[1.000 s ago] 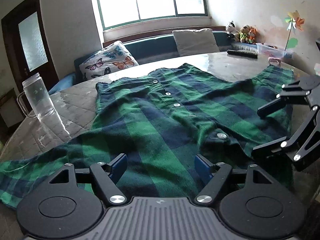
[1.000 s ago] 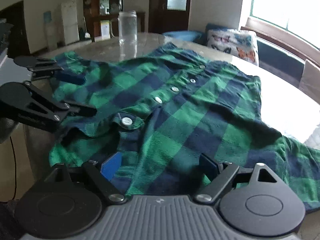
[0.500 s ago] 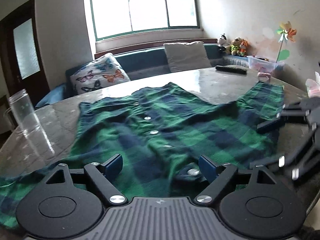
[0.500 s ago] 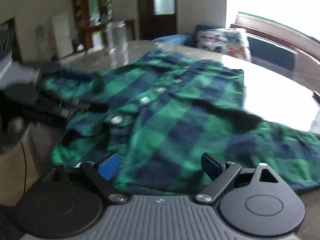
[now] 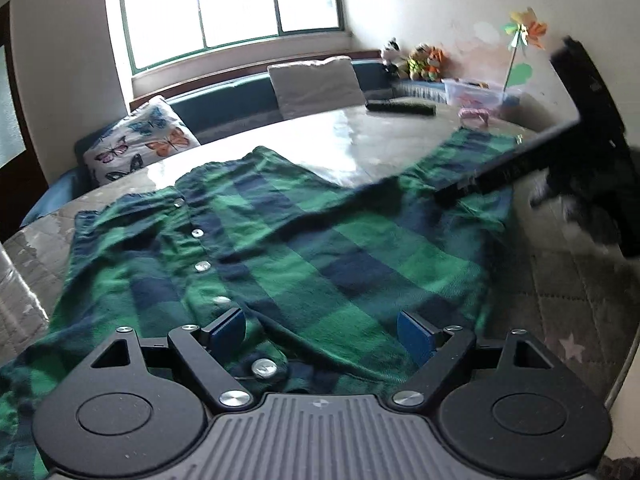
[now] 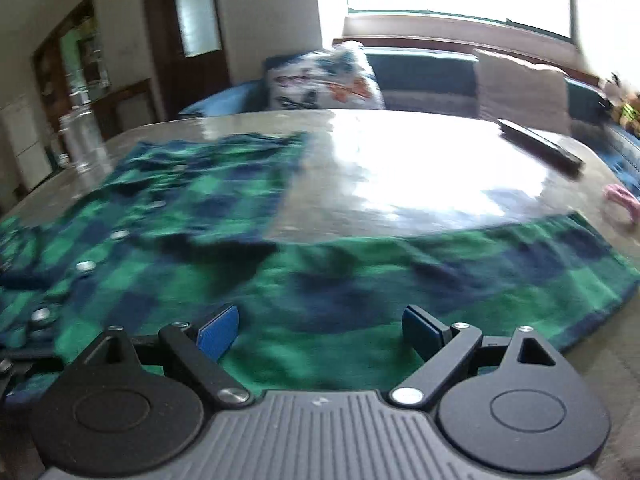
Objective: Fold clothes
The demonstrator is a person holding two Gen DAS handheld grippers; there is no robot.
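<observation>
A green and navy plaid button-up shirt (image 5: 304,248) lies spread front-up on the round table (image 5: 360,140), its button row running toward the far left. My left gripper (image 5: 322,330) is open and empty, just above the shirt's near edge by the collar button. My right gripper (image 6: 320,332) is open and empty over the shirt (image 6: 360,280) near its right sleeve. In the left wrist view the right gripper's dark body shows blurred at the right edge, over the sleeve.
A glass jar (image 6: 82,136) stands at the table's left. A black remote (image 5: 400,108) and a pink item (image 5: 474,114) lie at the far right. A bench with a butterfly cushion (image 5: 136,144) and a grey cushion (image 5: 316,86) runs behind the table.
Both grippers have swung to the right along the shirt's near edge. The right gripper now faces the right sleeve and far table. Both stay open and empty.
</observation>
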